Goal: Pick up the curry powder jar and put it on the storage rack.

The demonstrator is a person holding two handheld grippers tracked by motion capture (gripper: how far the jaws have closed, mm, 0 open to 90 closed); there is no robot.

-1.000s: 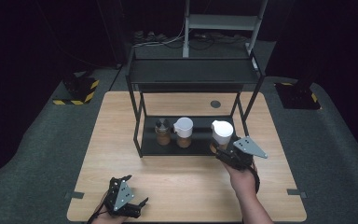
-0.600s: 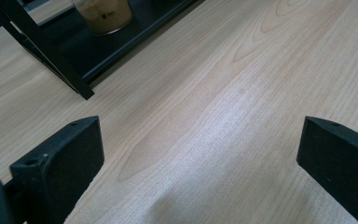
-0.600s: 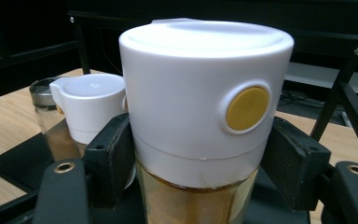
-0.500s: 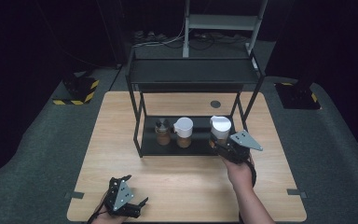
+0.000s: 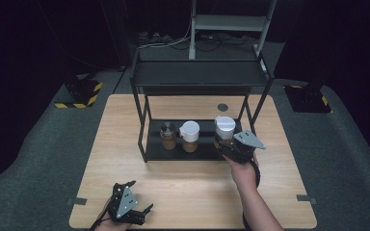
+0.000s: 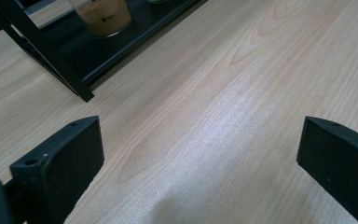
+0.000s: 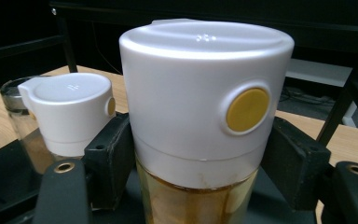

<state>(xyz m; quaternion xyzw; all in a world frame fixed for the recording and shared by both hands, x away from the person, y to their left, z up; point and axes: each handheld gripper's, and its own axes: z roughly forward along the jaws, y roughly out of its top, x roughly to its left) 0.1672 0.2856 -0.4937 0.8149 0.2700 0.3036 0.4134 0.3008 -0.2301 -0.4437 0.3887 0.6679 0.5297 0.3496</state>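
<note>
My right gripper [image 5: 227, 144] is shut on a glass jar [image 5: 224, 126] with a white lid and amber contents, at the right end of the black rack's lower shelf [image 5: 200, 153]. In the right gripper view both pads [image 7: 109, 158] press the jar [image 7: 200, 107] just under its lid, which has a yellow button. A second white-lidded jar [image 5: 189, 134] and a dark-lidded jar [image 5: 168, 135] stand on the shelf to its left. My left gripper [image 5: 139, 197] lies open near the table's front edge, with bare wood between its jaws [image 6: 200, 154].
The black two-tier rack [image 5: 200, 74] stands across the back half of the wooden table [image 5: 279, 192]; its right front leg [image 5: 257, 113] is close to the held jar. A dark round hole [image 5: 222, 107] shows in the tabletop behind the rack.
My right gripper has carried the jar a little farther in and left, toward the rack's lower shelf. The left gripper has stayed where it was.
</note>
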